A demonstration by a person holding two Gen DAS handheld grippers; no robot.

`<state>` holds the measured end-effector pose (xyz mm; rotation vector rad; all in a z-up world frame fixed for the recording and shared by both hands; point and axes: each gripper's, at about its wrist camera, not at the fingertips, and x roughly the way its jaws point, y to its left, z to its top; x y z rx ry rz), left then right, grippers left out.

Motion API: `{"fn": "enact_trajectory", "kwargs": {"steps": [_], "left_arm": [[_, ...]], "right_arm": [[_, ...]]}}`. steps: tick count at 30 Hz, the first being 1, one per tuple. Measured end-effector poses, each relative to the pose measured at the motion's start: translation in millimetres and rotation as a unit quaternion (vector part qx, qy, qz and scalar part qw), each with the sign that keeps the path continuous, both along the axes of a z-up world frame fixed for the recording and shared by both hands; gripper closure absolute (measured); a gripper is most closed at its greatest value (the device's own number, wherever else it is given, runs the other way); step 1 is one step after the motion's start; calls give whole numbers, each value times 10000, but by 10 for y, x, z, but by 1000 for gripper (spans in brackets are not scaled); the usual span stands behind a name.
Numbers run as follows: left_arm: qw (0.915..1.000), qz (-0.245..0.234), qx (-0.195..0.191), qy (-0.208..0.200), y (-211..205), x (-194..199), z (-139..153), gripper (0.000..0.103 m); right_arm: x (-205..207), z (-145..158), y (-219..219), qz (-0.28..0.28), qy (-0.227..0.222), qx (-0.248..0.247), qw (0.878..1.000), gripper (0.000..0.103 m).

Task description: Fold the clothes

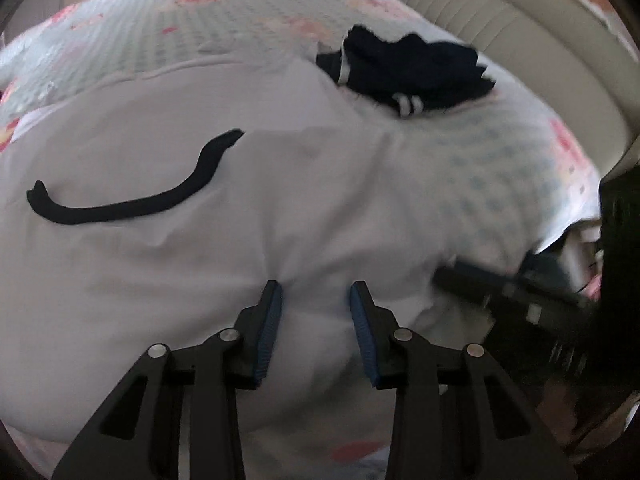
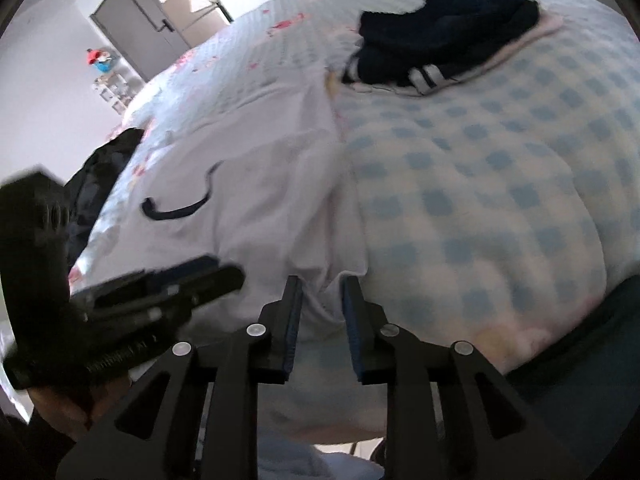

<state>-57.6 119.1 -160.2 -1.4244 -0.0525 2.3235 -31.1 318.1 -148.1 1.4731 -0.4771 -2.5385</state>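
Observation:
A white garment (image 1: 180,272) with a dark neckline trim (image 1: 120,208) lies spread on the bed. My left gripper (image 1: 316,294) hovers over its near part, jaws apart, with smooth cloth under and between the fingers and no visible pinch. In the right wrist view the same garment (image 2: 260,184) reaches the bed's near edge. There my right gripper (image 2: 322,292) is shut on a bunched fold of its hem, with creases running into the pads. The left gripper (image 2: 172,284) shows blurred just to its left. The right gripper (image 1: 500,284) shows blurred at the left wrist view's right side.
A pile of folded dark clothes (image 2: 444,36) with white stripes sits further back on the blue-checked blanket (image 2: 500,180). A beige padded headboard (image 1: 520,40) curves behind the bed. A dark bundle (image 2: 100,168) lies at the bed's left edge, with a grey door (image 2: 136,36) beyond.

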Motion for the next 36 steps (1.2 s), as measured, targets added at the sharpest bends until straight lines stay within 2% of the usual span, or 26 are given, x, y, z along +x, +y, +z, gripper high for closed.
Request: {"fn": "enact_trajectory", "kwargs": {"steps": [5, 7, 9, 11, 12, 13, 18, 20, 21, 25, 29, 33, 36], "left_arm": [[9999, 72, -115, -64, 9, -26, 16, 69], [9999, 124, -13, -95, -15, -36, 56, 70], [9996, 149, 230, -82, -55, -29, 128, 72], [9969, -67, 782, -57, -33, -28, 245, 71], [9941, -231, 1054, -80, 29, -47, 305, 68], [9929, -320, 1138, -104, 104, -78, 330, 62], [9950, -527, 721, -444, 533, -300, 97, 61], [9967, -466, 470, -469, 528, -286, 29, 77], [9972, -397, 472, -432, 489, -282, 18, 84], [9943, -78, 941, -491, 240, -264, 14, 91], [9915, 31, 1215, -459, 104, -230, 3, 91], [9905, 1, 1308, -428, 64, -207, 9, 90], [9891, -8, 1396, -468, 44, -205, 6, 90]], "right_arm": [[-27, -72, 154, -239, -138, -43, 9996, 81], [29, -48, 253, -406, -118, -143, 9990, 82], [86, -34, 319, -476, -127, -254, 9985, 82], [122, -19, 310, -351, -136, -140, 9992, 82], [120, -17, 287, -269, -133, -119, 9995, 80], [117, -17, 260, -176, -130, -116, 9997, 79], [100, 15, 94, 246, -59, -70, 9997, 79], [119, 35, 37, 436, -52, -111, 9990, 79], [131, 41, 12, 511, -74, -90, 9986, 79], [187, 79, 38, 487, -163, 113, 9986, 78], [97, 114, 105, 359, -69, -13, 9993, 75], [-73, 116, 59, 342, 35, -188, 9992, 75], [-165, 56, -30, 436, -53, -110, 9990, 73]]}}
